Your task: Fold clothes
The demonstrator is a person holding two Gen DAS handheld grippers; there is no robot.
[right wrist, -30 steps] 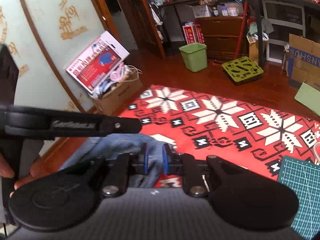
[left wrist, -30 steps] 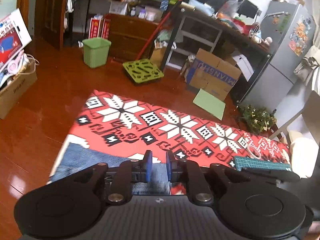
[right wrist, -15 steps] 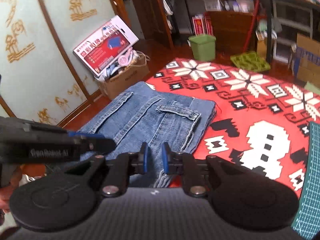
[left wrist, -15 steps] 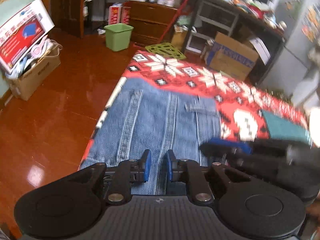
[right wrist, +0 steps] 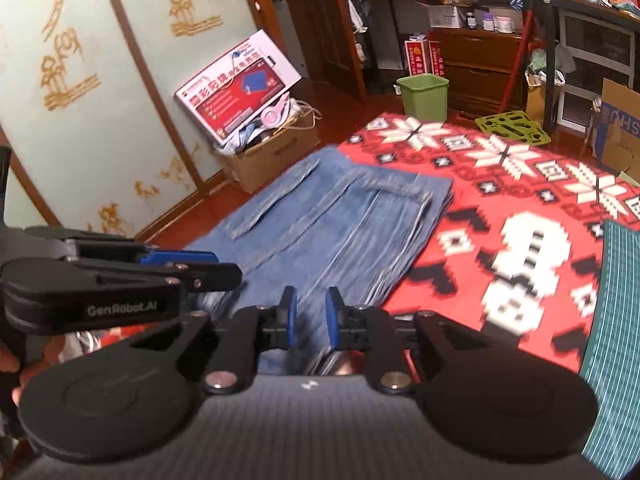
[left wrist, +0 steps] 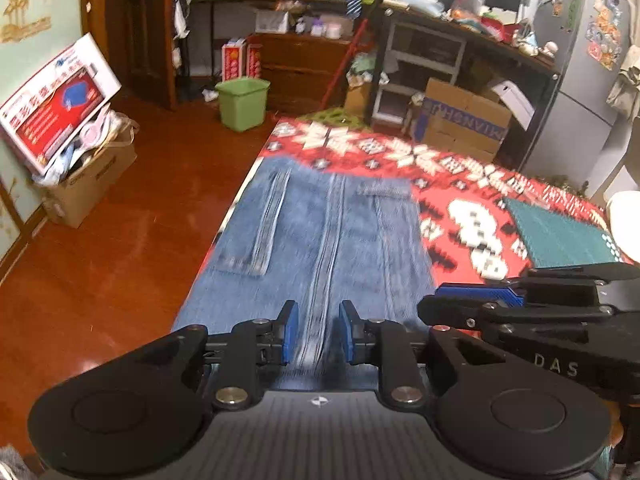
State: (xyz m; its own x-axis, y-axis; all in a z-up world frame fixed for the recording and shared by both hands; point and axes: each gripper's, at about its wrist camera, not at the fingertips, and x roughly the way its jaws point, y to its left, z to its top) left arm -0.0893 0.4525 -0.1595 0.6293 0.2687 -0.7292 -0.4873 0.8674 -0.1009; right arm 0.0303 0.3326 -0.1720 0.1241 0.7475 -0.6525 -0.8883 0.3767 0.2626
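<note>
Blue jeans [left wrist: 332, 232] lie folded and flat on the left part of a table covered by a red patterned cloth [left wrist: 452, 184]. My left gripper [left wrist: 319, 334] hovers at their near edge with a small gap between its blue pads, and a denim seam runs through that gap. My right gripper [right wrist: 311, 322] is at the near edge too. Its pads stand close together with denim between them. Each gripper also shows side-on in the other's view: the right gripper [left wrist: 476, 300] and the left gripper [right wrist: 180, 262]. A hand [right wrist: 8, 364] holds the left one.
A green cutting mat [left wrist: 560, 232] lies on the cloth to the right of the jeans. Left of the table is wooden floor [left wrist: 100, 248] with a cardboard box of clutter [left wrist: 80, 184] and a green bin [left wrist: 242, 102]. Shelves, boxes and a fridge [left wrist: 580, 80] stand behind.
One second ago both grippers held the denim raised; it then came down flat on the cloth. The left pads now stand wider apart, the right pads about the same.
</note>
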